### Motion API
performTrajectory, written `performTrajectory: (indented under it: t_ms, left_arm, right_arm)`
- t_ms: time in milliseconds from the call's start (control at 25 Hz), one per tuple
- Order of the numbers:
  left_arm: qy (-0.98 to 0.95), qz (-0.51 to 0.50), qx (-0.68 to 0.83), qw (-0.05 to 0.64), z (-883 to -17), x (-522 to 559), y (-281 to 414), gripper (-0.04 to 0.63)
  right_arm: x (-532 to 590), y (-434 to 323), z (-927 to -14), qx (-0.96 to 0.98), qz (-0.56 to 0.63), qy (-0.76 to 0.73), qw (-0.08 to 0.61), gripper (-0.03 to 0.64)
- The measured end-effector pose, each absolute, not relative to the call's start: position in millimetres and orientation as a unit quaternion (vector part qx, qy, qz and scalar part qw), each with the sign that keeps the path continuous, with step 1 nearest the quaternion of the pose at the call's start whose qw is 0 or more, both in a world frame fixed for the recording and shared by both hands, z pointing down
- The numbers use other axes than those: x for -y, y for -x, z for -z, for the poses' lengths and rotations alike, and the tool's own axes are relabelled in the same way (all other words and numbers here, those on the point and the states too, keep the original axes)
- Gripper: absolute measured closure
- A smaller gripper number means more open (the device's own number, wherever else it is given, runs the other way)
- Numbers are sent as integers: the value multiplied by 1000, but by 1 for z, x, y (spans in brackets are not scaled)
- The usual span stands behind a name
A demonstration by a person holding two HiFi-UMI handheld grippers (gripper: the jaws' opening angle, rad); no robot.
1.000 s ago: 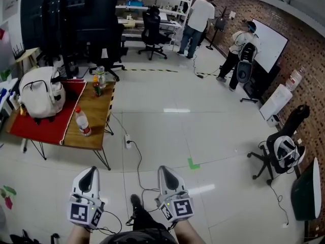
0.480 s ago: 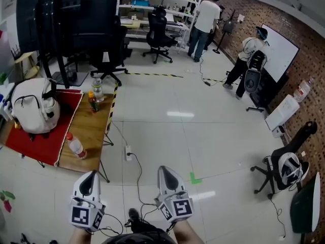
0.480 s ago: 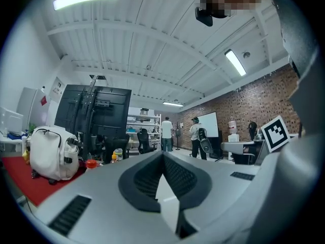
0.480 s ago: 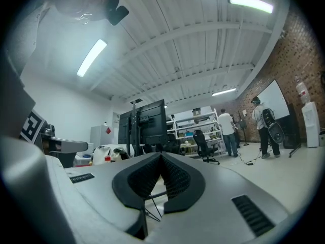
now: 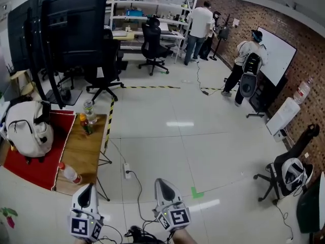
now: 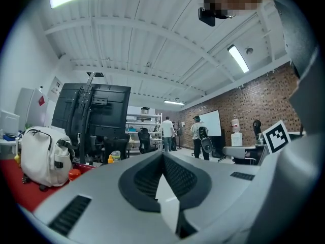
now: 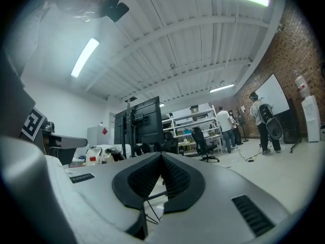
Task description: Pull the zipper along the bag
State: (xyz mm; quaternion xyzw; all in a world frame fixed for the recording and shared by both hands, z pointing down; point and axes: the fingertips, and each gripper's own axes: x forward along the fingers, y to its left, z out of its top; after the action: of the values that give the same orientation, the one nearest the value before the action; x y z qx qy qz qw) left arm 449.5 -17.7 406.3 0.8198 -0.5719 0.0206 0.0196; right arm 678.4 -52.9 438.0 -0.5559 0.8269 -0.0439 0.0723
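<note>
We hold both tools low at the bottom edge of the head view, pointing level across the tiled floor. The left gripper has its jaws closed together with nothing between them, and its own view shows the dark pads meeting at the tip. The right gripper is likewise closed and empty, its pads pressed against each other.

The white backpack stands upright on a red cloth that covers the far-left part of a wooden table. It lies ahead and to the left of both grippers, well apart from them and nearer the left one. Neither gripper touches it. In the left gripper view the backpack sits at the left, clear of the jaws. Its zipper is too small for us to make out.

On the bare wood, a plastic bottle with a red cap lies on its side near the table's front edge. Two more bottles stand upright at the far end. A black office chair stands beyond the table.
</note>
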Motion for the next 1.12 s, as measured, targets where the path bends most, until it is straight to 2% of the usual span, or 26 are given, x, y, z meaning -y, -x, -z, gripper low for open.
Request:
performTrajectory:
  t_ms: [240,720,920,1120]
  left_arm:
    - [-822,-18,568,17,-400,36,-468,569]
    - [-824,-27,566,8,-400,45,-463,569]
    - [-815,-11,579,-3,-377,50,-441,569]
    - [-803,1,596,-5,-370,59,-389,569]
  right_arm:
    - [74,-682,-432,-833,40,547,76,603]
    - [76,-675,-431,-833,42,546,81,603]
    - [86,-661,-422,-834,34,544,83,603]
    - [97,-618,-405,-840,16,535,91,603]
